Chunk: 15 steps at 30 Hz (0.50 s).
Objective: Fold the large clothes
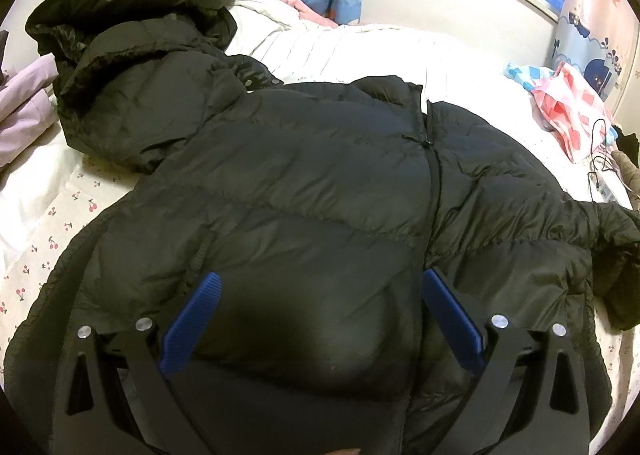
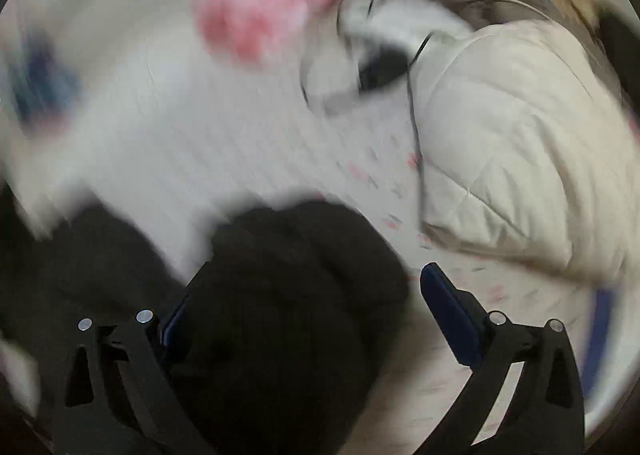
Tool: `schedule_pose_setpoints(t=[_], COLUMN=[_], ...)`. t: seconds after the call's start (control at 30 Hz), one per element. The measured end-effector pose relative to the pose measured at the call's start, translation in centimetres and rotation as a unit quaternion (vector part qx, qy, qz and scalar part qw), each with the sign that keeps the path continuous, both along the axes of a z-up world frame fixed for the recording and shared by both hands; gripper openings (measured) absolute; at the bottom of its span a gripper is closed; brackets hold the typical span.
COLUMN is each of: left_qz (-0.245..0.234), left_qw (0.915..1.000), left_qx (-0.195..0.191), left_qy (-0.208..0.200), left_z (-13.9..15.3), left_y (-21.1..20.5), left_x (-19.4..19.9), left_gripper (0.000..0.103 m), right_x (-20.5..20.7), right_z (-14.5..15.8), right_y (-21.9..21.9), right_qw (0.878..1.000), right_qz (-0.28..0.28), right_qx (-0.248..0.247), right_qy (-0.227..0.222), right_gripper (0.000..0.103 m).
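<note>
The left gripper (image 1: 320, 319) hangs over the lower front of the jacket (image 1: 320, 175), jaws wide apart, nothing clamped; the padded fabric bulges between the blue pads (image 1: 196, 319), and contact cannot be confirmed. This position probably steadies the body for a fold.

The right gripper (image 2: 308, 319) also stands with jaws apart. A dark bulge of the jacket (image 2: 288, 295), likely a sleeve, lies between them; the right pad is clear of it, the left pad is half hidden. This view is blurred.

The jacket lies front up on the bed (image 1: 360, 43), zipper (image 1: 434, 167) closed, hood (image 1: 132, 35) at 10 o'clock.

Obstacles: pink bag (image 1: 572, 111) and cables (image 1: 600, 159) at 2 o'clock; beige quilted garment (image 2: 520, 143), close beside the sleeve; lilac cloth (image 1: 24, 103) at 9 o'clock.
</note>
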<state>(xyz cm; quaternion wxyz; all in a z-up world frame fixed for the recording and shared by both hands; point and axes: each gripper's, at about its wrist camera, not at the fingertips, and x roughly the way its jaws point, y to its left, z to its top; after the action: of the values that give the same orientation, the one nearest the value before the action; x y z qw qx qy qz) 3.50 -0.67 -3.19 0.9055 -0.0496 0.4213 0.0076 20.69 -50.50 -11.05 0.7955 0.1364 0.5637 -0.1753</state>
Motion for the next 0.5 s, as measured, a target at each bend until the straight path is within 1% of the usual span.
schedule_pose_setpoints(t=[0.03, 0.07, 0.1, 0.13, 0.17, 0.2, 0.23, 0.27, 0.3, 0.33, 0.37, 0.4, 0.43, 0.47, 0.5], left_qz=[0.0, 0.001, 0.0, -0.002, -0.002, 0.001, 0.006, 0.014, 0.021, 0.031, 0.04, 0.044, 0.047, 0.05, 0.05], left_qw=[1.0, 1.0, 1.0, 1.0, 1.0, 1.0, 0.9999, 0.9995, 0.999, 0.9982, 0.997, 0.996, 0.9949, 0.994, 0.9938], left_qx=[-0.003, -0.005, -0.007, -0.007, -0.007, -0.008, -0.011, -0.018, -0.026, -0.036, -0.05, -0.062, -0.072, -0.08, -0.082], left_qy=[0.001, 0.001, 0.002, 0.001, -0.001, -0.005, -0.01, -0.02, -0.028, -0.037, -0.044, -0.048, -0.052, -0.056, -0.057], left_z=[0.0, 0.0, -0.1, -0.1, -0.1, -0.1, 0.1, 0.4, 0.6, 0.8, 1.0, 1.1, 1.2, 1.3, 1.3], left_y=[0.1, 0.2, 0.2, 0.1, 0.1, 0.2, 0.5, 0.9, 1.4, 1.9, 2.4, 2.7, 2.9, 3.0, 3.0], left_x=[0.0, 0.0, 0.0, 0.0, 0.0, -0.1, -0.1, -0.2, -0.3, -0.4, -0.5, -0.6, -0.7, -0.8, -0.8], left_gripper=[0.096, 0.096, 0.096, 0.096, 0.096, 0.096, 0.096, 0.096, 0.096, 0.096, 0.096, 0.096, 0.096, 0.096, 0.096], right_x=[1.2, 1.6, 1.9, 1.8, 2.9, 3.8, 4.8, 5.3, 5.1, 4.0, 2.7, 1.5, 0.0, -0.8, -1.9], right_z=[-0.7, -1.6, -1.9, -1.5, 0.1, 1.3, 4.6, 9.0, 12.6, 17.2, 20.4, 22.4, 23.2, 22.5, 20.0], right_y=[-0.2, -0.7, -1.8, -2.5, -2.9, -3.1, -3.0, -2.6, -1.9, -1.6, -1.5, -1.5, -2.2, -3.0, -4.7], right_qw=[0.999, 0.999, 0.998, 0.997, 0.995, 0.992, 0.982, 0.96, 0.938, 0.894, 0.856, 0.825, 0.796, 0.789, 0.785], right_qz=[0.02, 0.024, 0.003, -0.009, -0.022, -0.026, -0.022, -0.005, 0.005, 0.023, 0.035, 0.041, 0.039, 0.024, -0.019], right_qx=[-0.02, 0.006, 0.055, 0.072, 0.078, 0.088, 0.11, 0.122, 0.121, 0.12, 0.113, 0.102, 0.09, 0.081, 0.061], right_qy=[0.02, 0.022, 0.003, -0.02, -0.057, -0.084, -0.155, -0.251, -0.326, -0.431, -0.503, -0.555, -0.597, -0.609, -0.617], right_gripper=[0.048, 0.03, 0.011, 0.006, 0.005, 0.005, 0.004, 0.004, 0.004, 0.004, 0.004, 0.004, 0.005, 0.005, 0.007])
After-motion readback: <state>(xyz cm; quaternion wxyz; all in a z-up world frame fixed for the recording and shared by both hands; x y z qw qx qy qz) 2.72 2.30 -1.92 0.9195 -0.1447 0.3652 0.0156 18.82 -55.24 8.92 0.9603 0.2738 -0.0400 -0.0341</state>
